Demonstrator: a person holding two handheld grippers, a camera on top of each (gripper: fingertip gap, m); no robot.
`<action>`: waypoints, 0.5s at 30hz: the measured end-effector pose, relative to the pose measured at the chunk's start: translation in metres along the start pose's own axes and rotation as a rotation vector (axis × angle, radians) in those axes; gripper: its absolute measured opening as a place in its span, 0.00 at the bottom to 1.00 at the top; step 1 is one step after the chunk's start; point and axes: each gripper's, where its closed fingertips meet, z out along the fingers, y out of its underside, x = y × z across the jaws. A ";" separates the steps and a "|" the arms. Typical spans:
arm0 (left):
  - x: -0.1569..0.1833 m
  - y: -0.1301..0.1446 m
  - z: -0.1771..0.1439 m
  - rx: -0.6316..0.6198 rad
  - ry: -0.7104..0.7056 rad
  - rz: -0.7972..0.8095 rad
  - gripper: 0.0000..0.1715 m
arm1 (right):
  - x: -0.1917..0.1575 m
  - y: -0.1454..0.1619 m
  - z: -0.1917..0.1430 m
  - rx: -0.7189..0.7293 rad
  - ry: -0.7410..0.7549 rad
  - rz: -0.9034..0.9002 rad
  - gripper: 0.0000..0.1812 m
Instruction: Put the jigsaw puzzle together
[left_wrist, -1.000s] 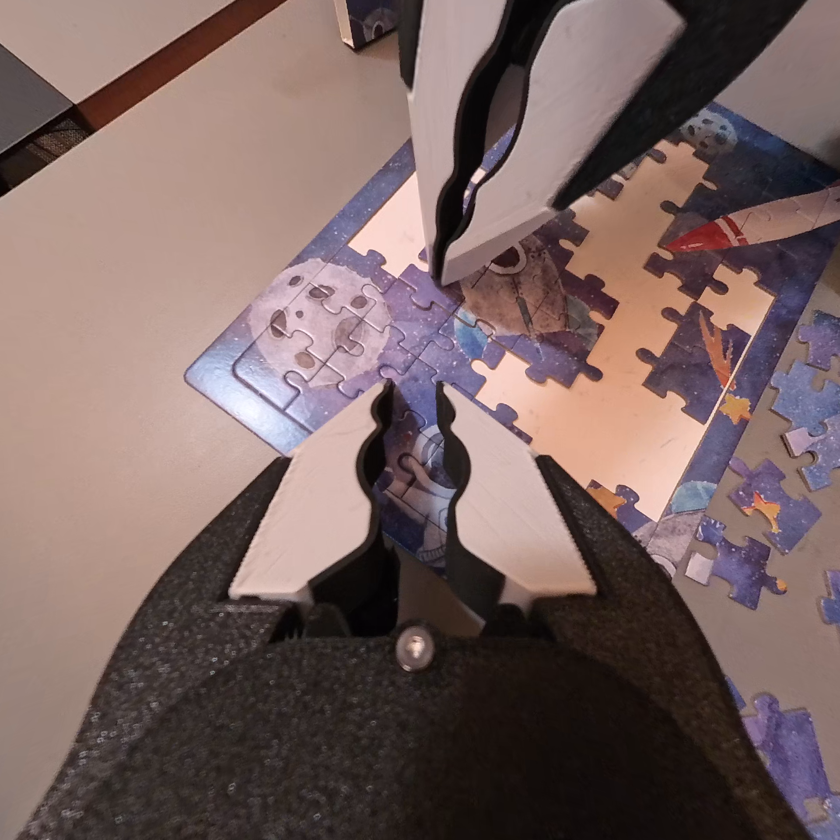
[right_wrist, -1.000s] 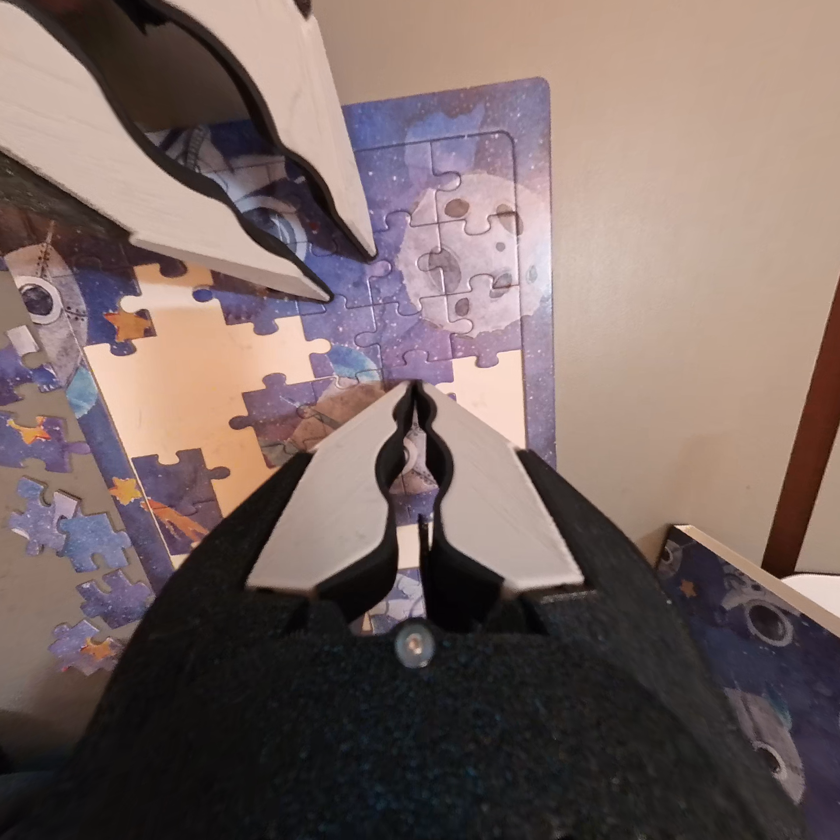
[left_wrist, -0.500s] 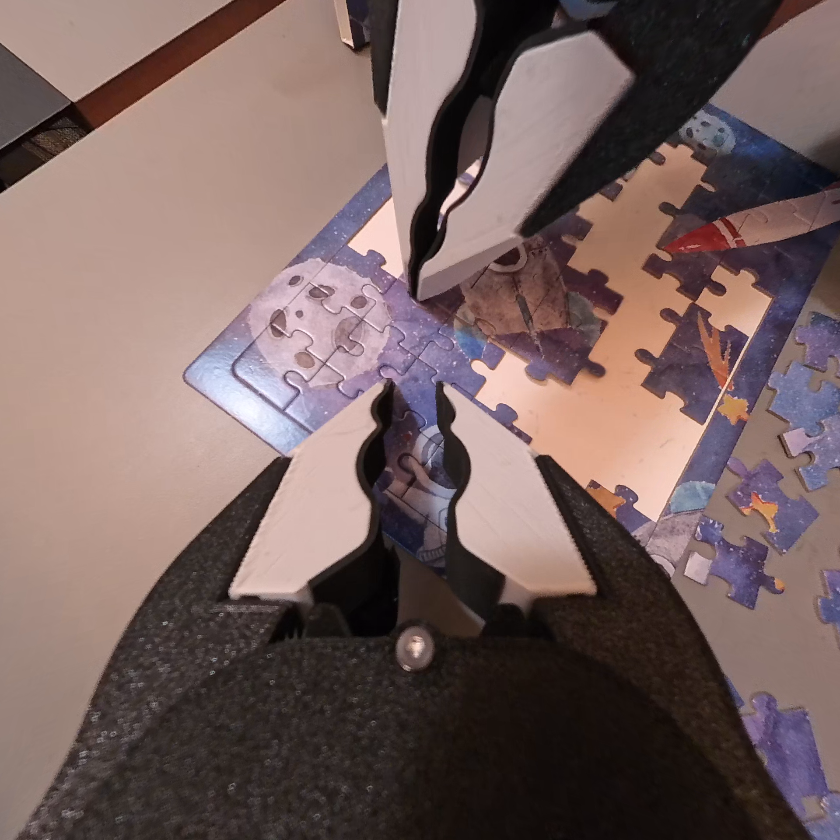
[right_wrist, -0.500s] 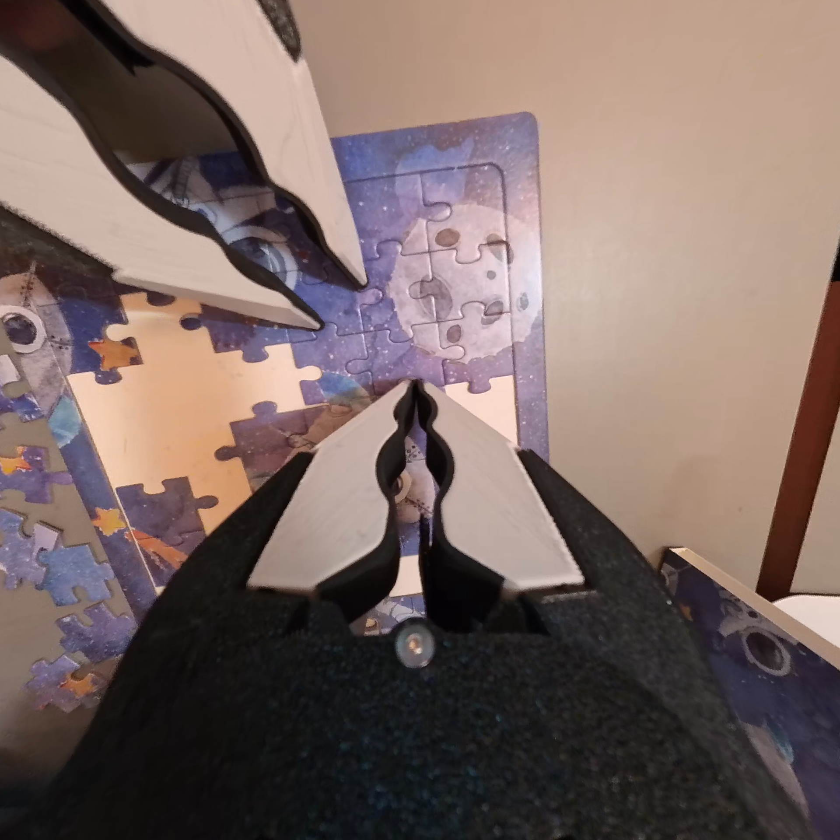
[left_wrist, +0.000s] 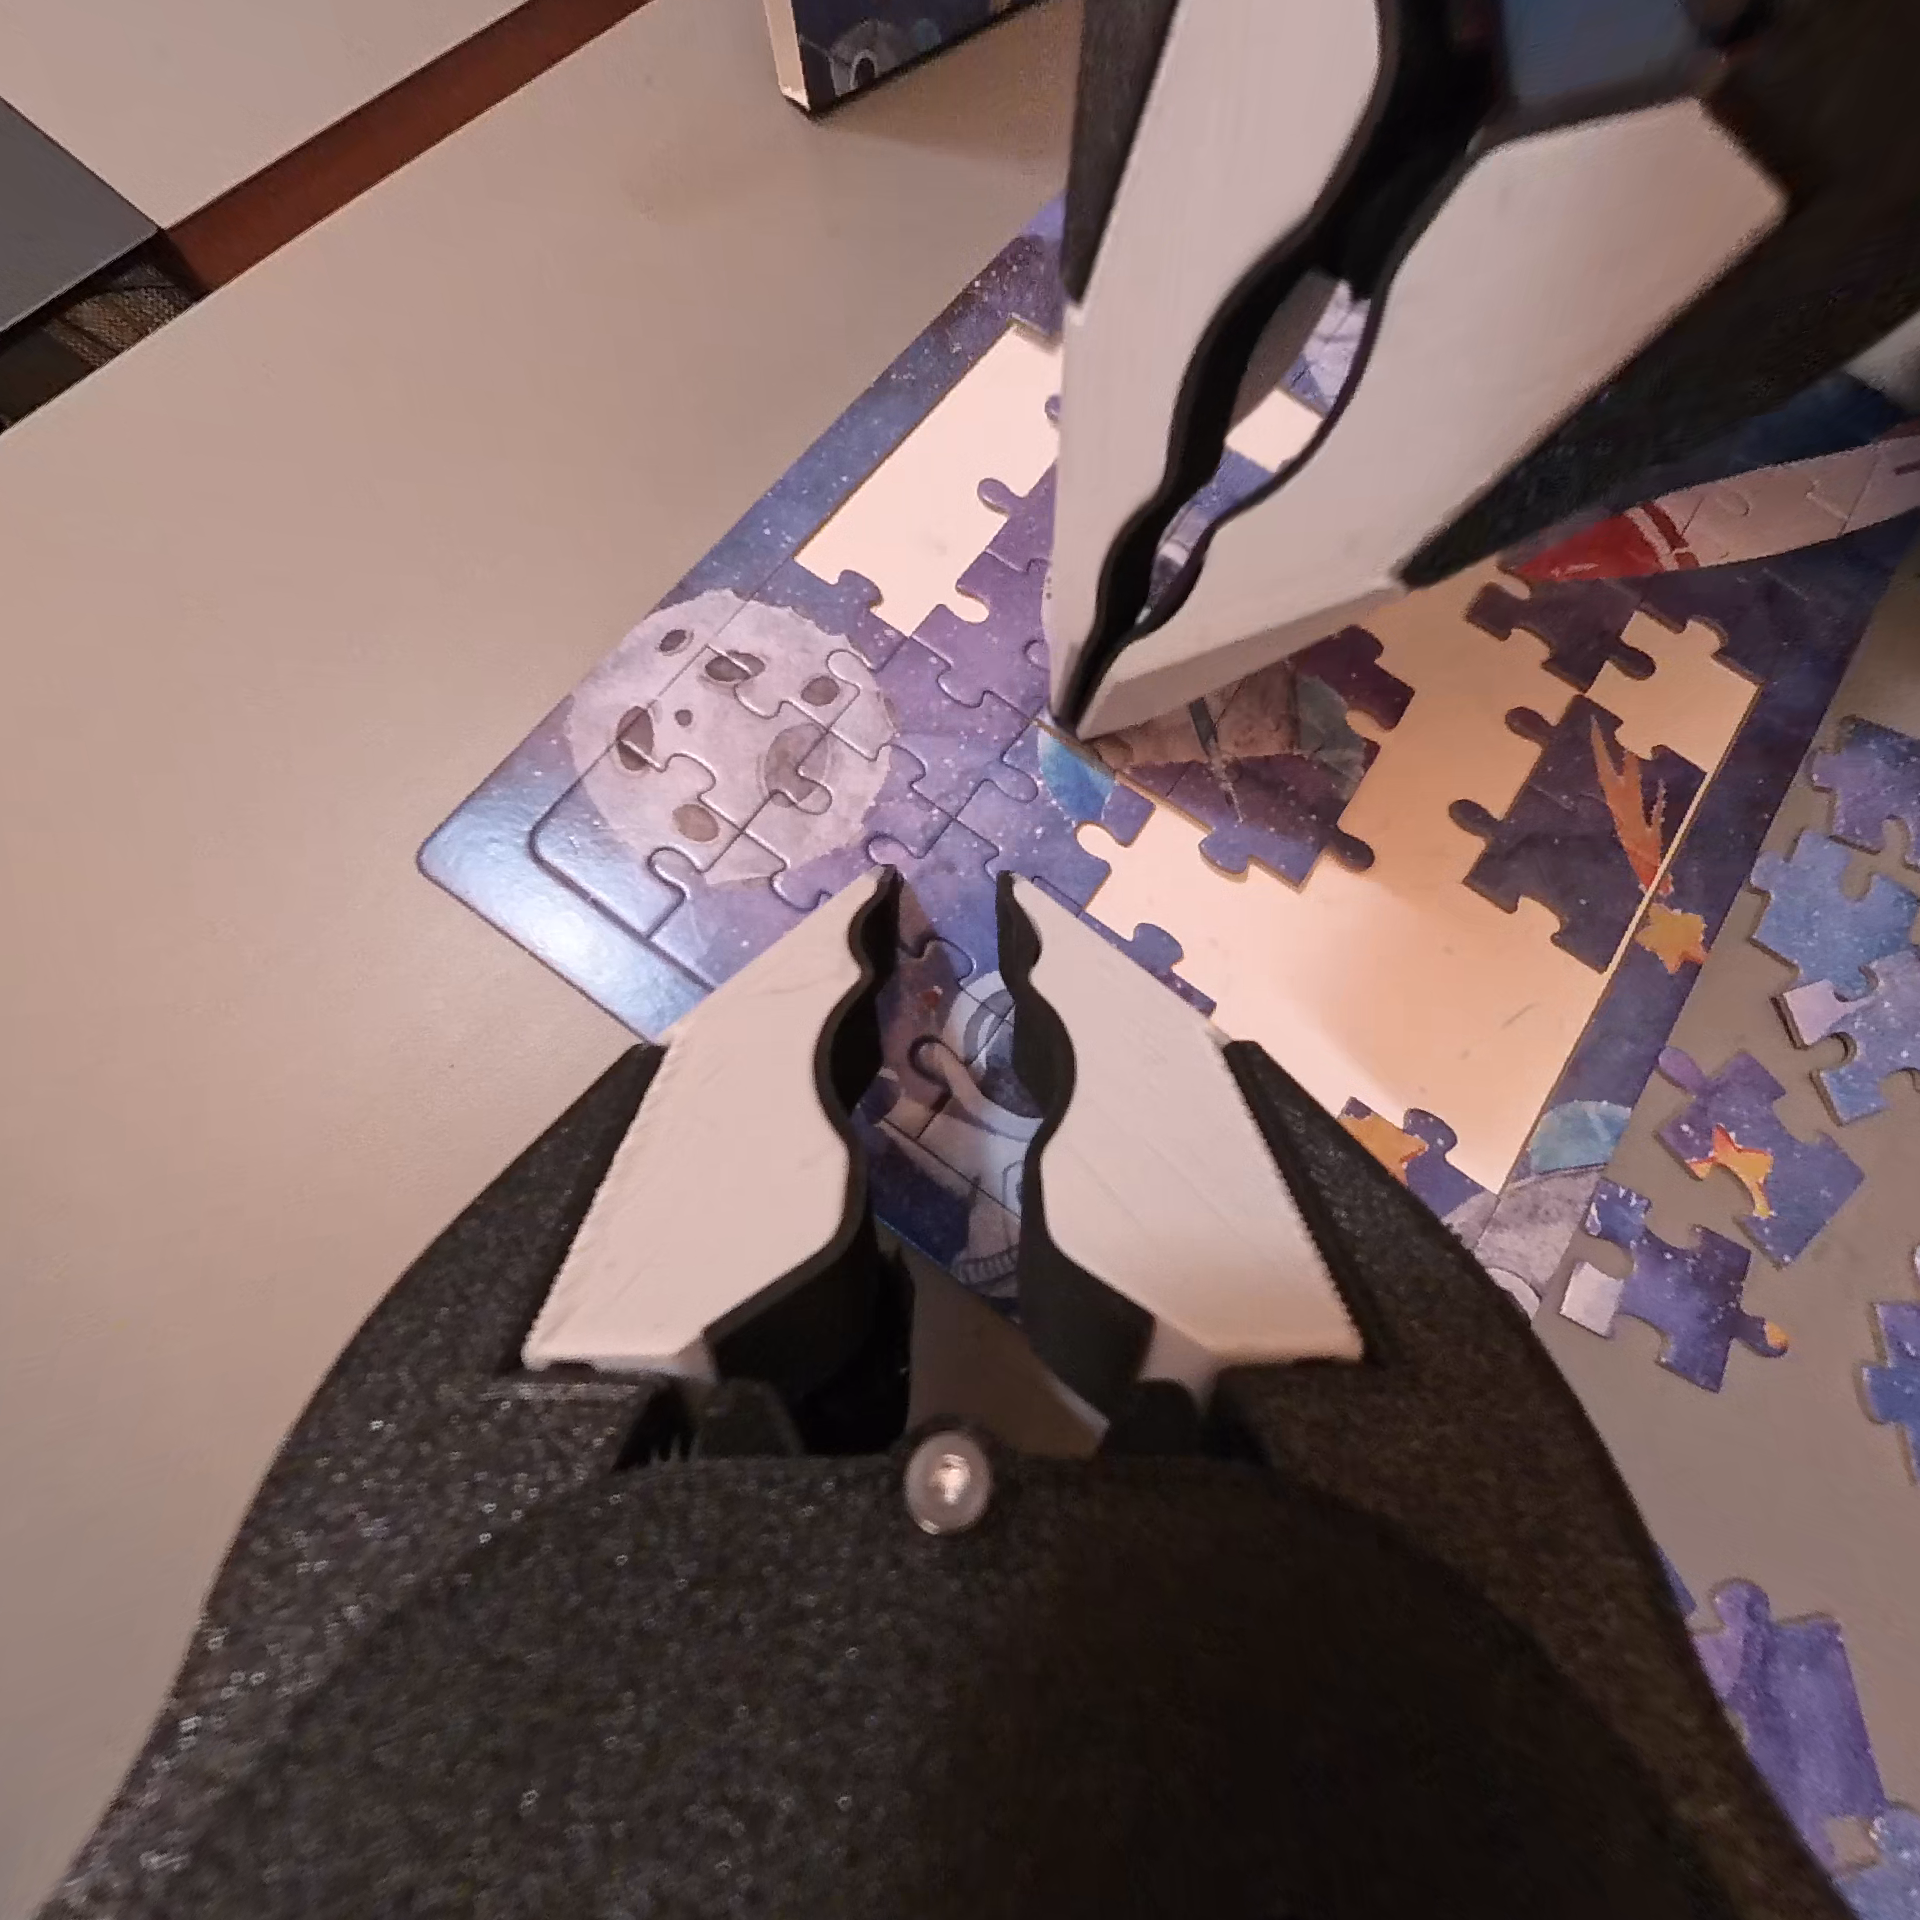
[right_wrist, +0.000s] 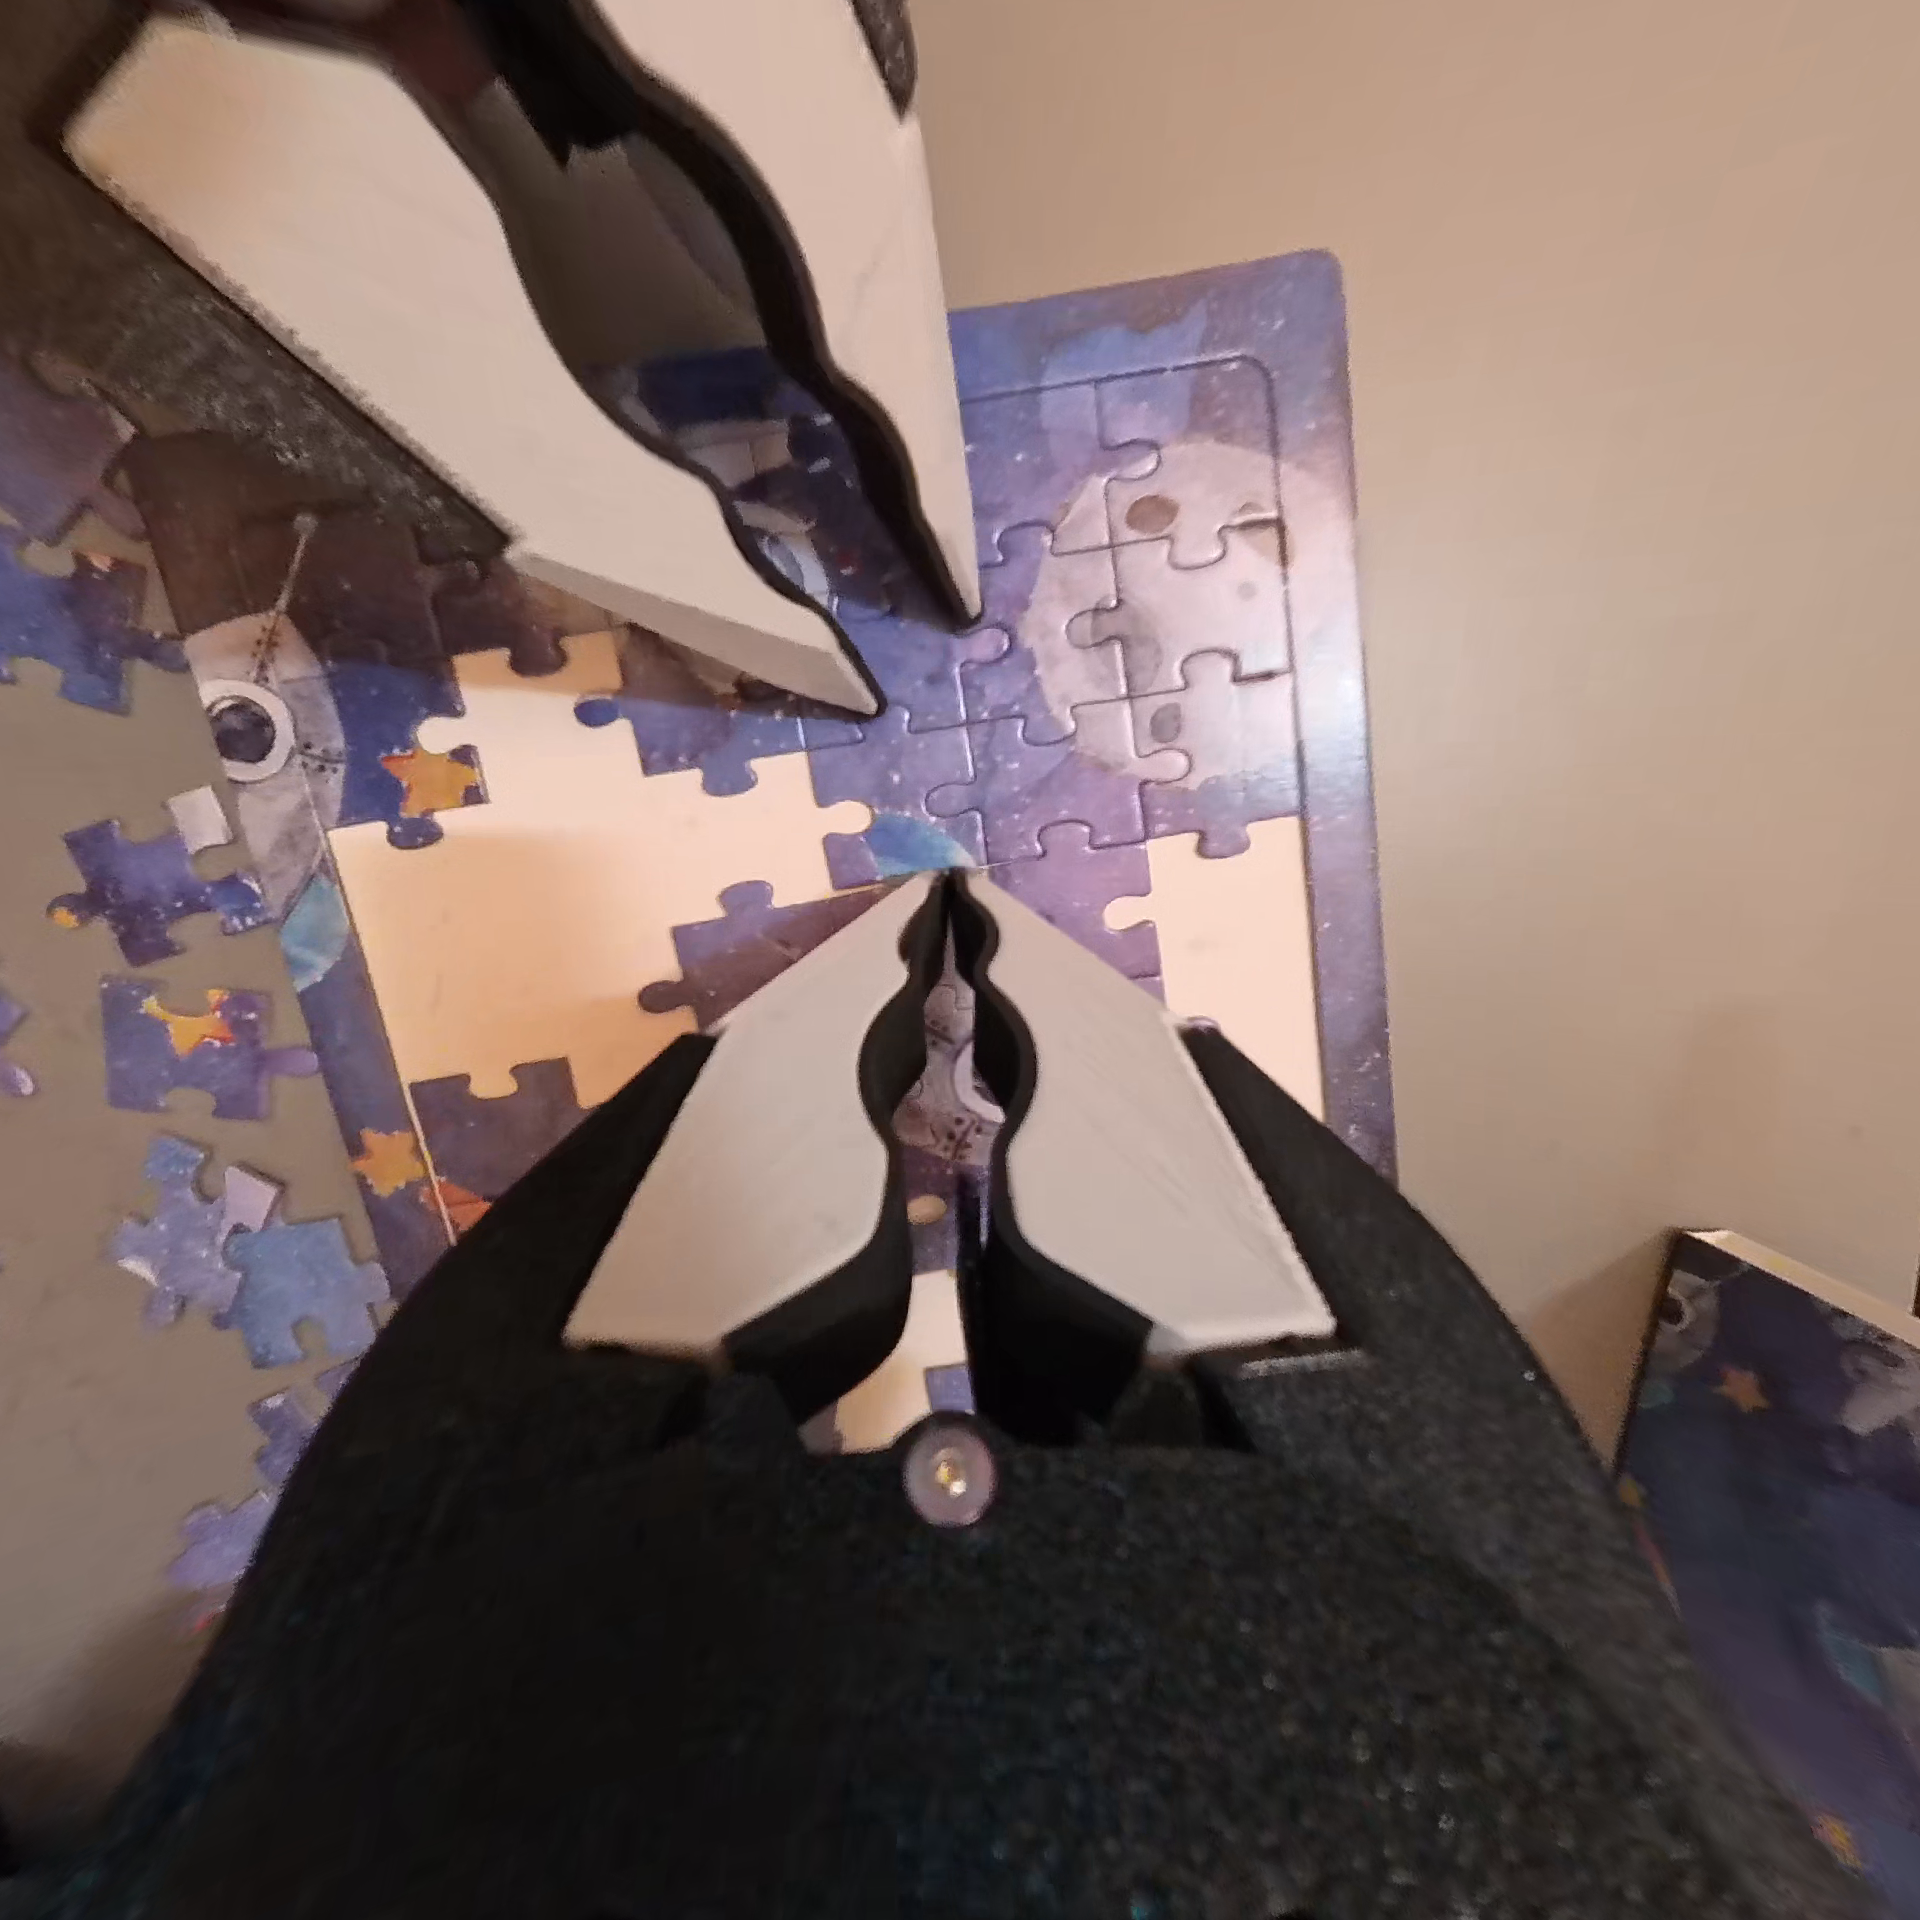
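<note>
Glossy cardboard puzzle tray (left_wrist: 499, 862) (sheen at corner); matt beige table (left_wrist: 364, 468).

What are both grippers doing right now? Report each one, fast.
Left gripper: open, holding nothing, over the puzzle tray.
Right gripper: shut, tips on the placed pieces; nothing visibly held.

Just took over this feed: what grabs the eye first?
The half-built space puzzle on the tan table, with the moon done in one corner and bare tray showing mid-board. The shut right gripper presses its tips onto the placed pieces, the open left gripper nearby. Loose pieces lie beside the tray.
</note>
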 end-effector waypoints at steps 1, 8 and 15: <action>0.000 0.000 0.000 0.000 0.000 0.000 0.11 | 0.000 0.001 0.003 -0.005 0.005 0.001 0.00; 0.000 0.000 0.001 0.001 0.000 0.000 0.11 | 0.001 0.001 0.002 0.005 0.043 0.007 0.00; 0.000 0.000 0.000 0.001 0.003 -0.003 0.11 | -0.014 0.006 -0.008 0.040 -0.022 0.049 0.00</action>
